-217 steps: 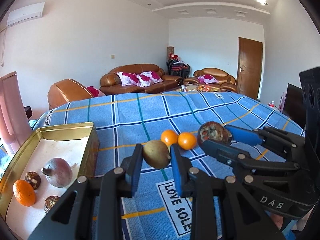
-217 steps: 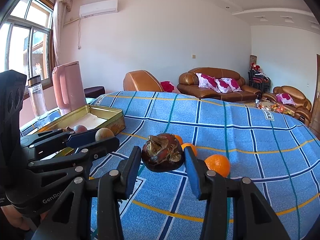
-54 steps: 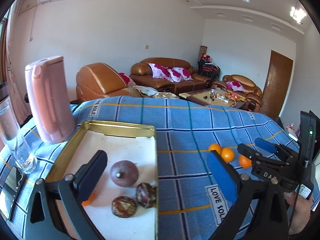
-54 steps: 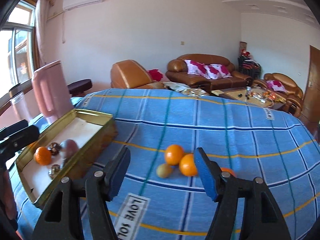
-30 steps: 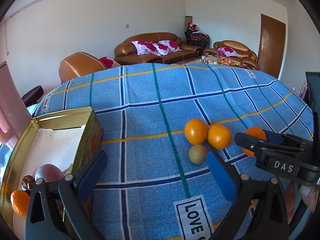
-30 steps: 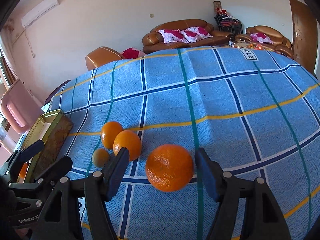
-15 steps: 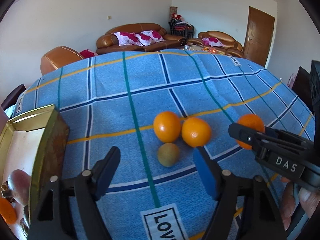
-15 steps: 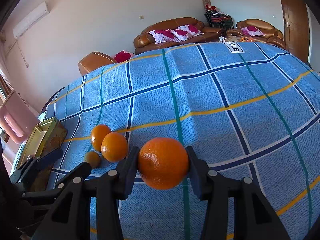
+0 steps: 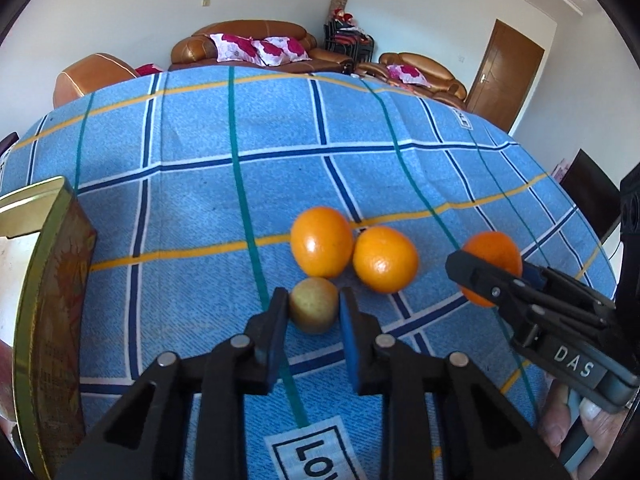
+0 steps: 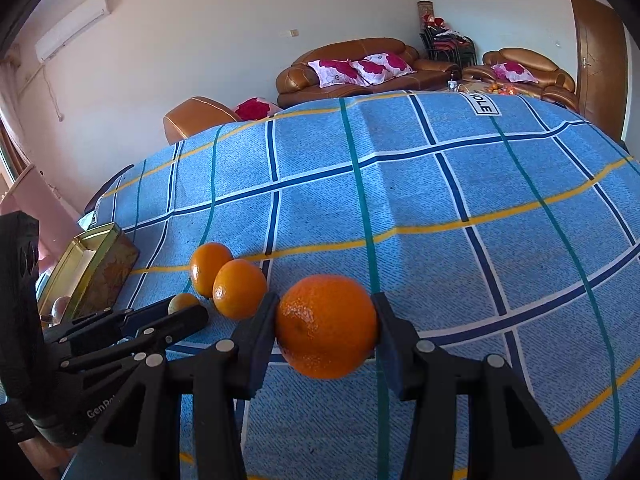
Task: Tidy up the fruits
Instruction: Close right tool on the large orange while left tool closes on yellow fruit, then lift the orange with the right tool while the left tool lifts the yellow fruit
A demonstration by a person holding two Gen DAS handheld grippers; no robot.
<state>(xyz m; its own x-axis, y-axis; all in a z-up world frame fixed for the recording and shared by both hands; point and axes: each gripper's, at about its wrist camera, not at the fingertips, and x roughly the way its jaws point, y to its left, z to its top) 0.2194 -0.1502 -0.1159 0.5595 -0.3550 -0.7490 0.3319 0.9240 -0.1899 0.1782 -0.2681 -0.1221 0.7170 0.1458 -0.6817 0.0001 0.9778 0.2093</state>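
My left gripper (image 9: 314,306) is shut on a small yellow-green fruit (image 9: 313,309) that rests on the blue checked cloth (image 9: 192,208). Two oranges (image 9: 322,241) (image 9: 385,259) lie touching each other just beyond it. My right gripper (image 10: 325,326) is shut on a larger orange (image 10: 327,325), seen also in the left wrist view (image 9: 494,254), just above the cloth to the right of the pair. The gold tin tray (image 9: 44,280) stands at the left; its contents are mostly hidden.
A pink kettle (image 10: 36,200) stands behind the tray at the far left. The cloth-covered table stretches far beyond the fruits. Brown sofas (image 9: 248,46) and a door (image 9: 508,72) lie past the table's far edge.
My left gripper moved from the tray to the small yellow-green fruit and closed on it. My right gripper closed on the larger orange.
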